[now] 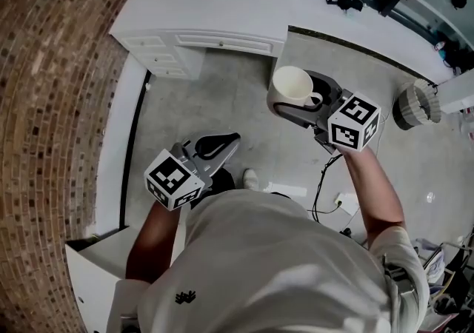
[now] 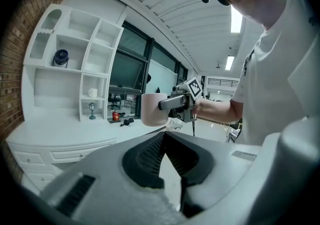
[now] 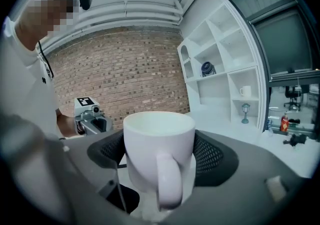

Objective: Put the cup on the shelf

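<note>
White cup (image 3: 159, 139) pinched upright between the black pads of the right gripper (image 3: 160, 169), handle toward its camera. Held in mid-air over the grey floor (image 1: 222, 102), near the white desk (image 1: 207, 6), well apart from the shelf (image 3: 220, 76) standing on it. Left gripper (image 2: 162, 136) lower, clenched on nothing, tips touching.

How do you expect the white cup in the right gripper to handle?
The cup looks glazed and smooth, so probably rigid but slippery. It seems ceramic, likely breakable if dropped. The right gripper clamps both sides, so it should stay upright.
</note>
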The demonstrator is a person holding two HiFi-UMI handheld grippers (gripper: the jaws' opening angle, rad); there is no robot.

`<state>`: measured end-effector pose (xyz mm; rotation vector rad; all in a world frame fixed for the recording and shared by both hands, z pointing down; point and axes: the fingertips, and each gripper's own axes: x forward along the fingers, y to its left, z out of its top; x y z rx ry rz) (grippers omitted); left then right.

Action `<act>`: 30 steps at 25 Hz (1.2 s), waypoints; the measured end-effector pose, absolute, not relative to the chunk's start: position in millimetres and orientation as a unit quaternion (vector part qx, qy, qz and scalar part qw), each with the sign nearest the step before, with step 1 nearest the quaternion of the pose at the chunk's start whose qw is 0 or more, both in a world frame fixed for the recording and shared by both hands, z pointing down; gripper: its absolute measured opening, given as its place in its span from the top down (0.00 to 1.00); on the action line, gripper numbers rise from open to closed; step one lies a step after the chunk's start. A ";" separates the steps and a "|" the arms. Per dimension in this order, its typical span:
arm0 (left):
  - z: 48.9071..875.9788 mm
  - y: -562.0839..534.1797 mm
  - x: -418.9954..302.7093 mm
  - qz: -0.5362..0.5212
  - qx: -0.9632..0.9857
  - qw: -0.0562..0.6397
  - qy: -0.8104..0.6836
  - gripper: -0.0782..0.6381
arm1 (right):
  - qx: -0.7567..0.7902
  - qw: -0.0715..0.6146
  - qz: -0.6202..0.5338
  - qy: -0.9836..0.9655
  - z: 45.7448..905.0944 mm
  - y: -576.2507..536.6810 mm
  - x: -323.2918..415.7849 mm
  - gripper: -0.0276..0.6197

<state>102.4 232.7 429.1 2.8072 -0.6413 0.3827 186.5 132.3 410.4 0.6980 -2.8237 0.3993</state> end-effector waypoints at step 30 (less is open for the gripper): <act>412.2 -3.0 0.7 0.122 0.987 0.086 -0.056 0.88 | 0.305 0.098 0.093 -0.943 352.5 -135.4 61.7 0.30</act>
